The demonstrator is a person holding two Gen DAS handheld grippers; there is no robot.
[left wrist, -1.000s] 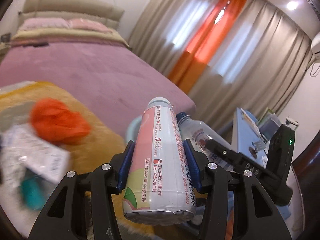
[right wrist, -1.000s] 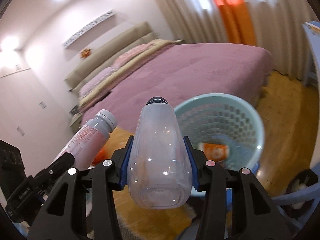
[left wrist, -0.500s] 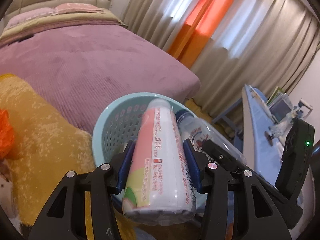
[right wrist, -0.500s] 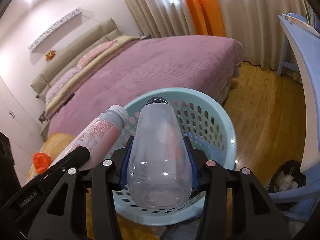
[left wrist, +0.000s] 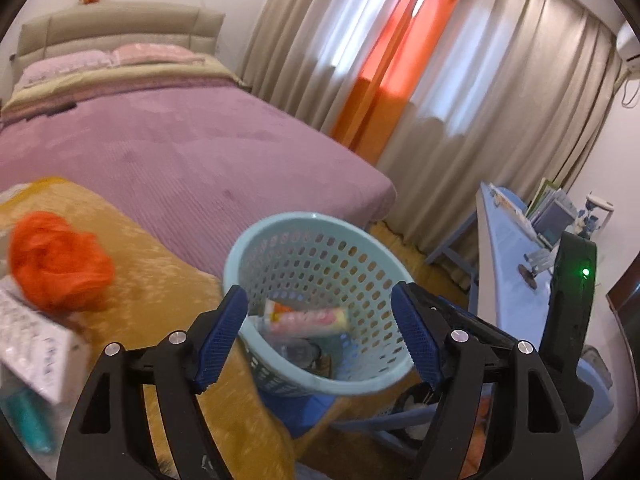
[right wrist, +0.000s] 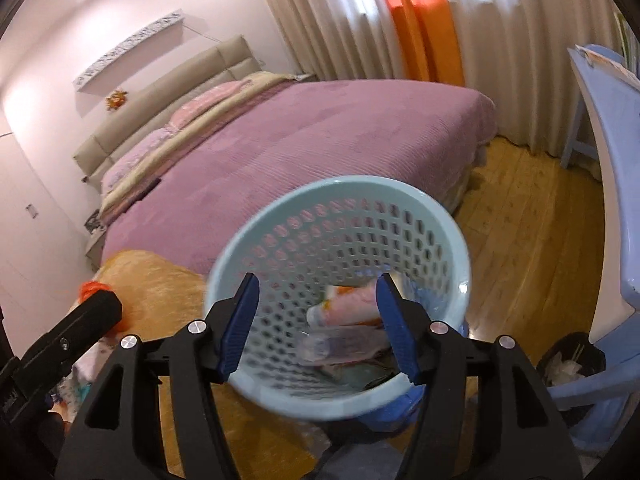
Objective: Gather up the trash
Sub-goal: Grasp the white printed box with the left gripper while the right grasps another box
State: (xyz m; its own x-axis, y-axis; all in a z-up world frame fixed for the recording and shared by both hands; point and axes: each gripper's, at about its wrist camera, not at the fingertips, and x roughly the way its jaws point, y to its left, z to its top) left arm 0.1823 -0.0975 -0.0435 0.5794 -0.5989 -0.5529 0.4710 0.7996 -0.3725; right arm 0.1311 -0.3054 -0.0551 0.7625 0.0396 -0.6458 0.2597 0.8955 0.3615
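While both tools point(left wrist: 320, 332) point(right wrist: 316, 316) gape empty, the pink bottle point(left wrist: 306, 317) in the basket point(left wrist: 280, 232) blurs its label unreadable

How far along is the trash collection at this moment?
Done: the pink bottle and the clear bottle lie inside the teal basket. In hand: nothing; the left gripper and right gripper are both open above it. Left: the orange wad, a white packet and a teal item on the yellow blanket.
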